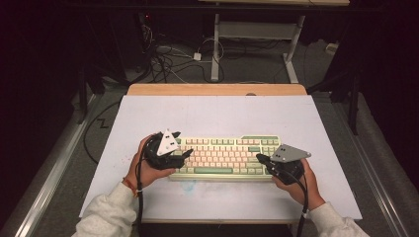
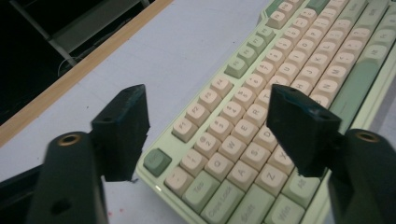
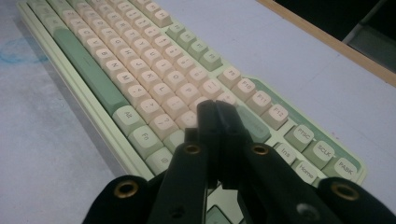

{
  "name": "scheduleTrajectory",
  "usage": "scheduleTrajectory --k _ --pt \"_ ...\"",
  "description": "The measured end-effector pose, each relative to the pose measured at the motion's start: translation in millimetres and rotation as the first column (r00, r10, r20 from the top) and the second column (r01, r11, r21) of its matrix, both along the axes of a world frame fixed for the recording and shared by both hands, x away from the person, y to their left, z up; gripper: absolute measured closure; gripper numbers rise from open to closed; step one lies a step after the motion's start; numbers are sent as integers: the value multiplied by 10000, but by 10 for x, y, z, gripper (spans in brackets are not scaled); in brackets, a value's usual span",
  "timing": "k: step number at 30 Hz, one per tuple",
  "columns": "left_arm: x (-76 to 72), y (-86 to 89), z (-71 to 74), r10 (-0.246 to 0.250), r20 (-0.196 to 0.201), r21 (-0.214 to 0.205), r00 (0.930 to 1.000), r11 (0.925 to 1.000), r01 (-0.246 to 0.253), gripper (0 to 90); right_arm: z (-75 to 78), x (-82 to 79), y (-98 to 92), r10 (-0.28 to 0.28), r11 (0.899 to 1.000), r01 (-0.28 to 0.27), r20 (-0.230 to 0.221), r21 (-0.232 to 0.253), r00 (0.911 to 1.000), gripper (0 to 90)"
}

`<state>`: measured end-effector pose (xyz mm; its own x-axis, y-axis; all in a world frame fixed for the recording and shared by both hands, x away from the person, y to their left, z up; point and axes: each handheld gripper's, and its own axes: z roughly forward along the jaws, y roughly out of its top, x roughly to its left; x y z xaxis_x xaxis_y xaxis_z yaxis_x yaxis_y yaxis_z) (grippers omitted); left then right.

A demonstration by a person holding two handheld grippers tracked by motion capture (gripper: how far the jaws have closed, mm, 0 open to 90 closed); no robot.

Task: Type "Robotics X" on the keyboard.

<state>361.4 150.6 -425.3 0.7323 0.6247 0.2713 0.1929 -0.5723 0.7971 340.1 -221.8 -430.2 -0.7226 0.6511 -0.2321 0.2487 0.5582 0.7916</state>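
Both claws, left [image 1: 187, 153] spread, right [image 1: 260, 159] pinched, over keyboard [image 1: 222, 157].

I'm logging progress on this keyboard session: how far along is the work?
Done: nothing the pictures can prove; the keyboard lies flat with its visible keycaps in place. In hand: the left gripper hangs open over the keyboard's left end, the right gripper is shut above the right-hand keys. Left: whatever pressing or lifting is planned; neither gripper holds anything.

keyboard [image 1: 222, 157] on table [image 1: 217, 113] | left hand-held gripper [image 1: 185, 154] left end | right hand-held gripper [image 1: 259, 158] right end
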Motion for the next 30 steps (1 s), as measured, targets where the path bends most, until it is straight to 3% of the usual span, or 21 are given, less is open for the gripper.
scheduleTrajectory --k 3,8,11,14,17,22,25,30 --pt "-90 103 -65 112 78 80 9999 9999 -112 246 11 3 6 16 10000 -16 31 20 10000 900" --pt "-217 269 -213 215 -224 156 9995 9997 -211 210 37 32 36 64 9999 -64 9 111 10000 900" --pt "-283 334 -318 366 -461 680 9983 9971 -334 211 38 79 106 146 9999 -146 4 68 9999 900" --pt "-341 413 -363 305 -592 910 9978 9955 -250 210 4 142 194 256 9997 -256 -81 -54 9996 900" --pt "-392 508 -361 417 -627 602 9972 9975 -379 205 -24 209 304 373 9990 -376 -100 -234 9993 900" --pt "-448 609 -391 570 -606 641 9965 9965 -531 201 -61 314 435 424 9985 -430 -168 -346 9990 900" --pt "-466 658 -405 706 -762 406 9946 9969 -676 202 -117 423 554 519 9971 -536 -338 -536 9981 900" --pt "-506 685 -441 866 -846 622 9926 9947 -815 200 -174 509 682 604 9958 -641 -559 -654 9966 900"
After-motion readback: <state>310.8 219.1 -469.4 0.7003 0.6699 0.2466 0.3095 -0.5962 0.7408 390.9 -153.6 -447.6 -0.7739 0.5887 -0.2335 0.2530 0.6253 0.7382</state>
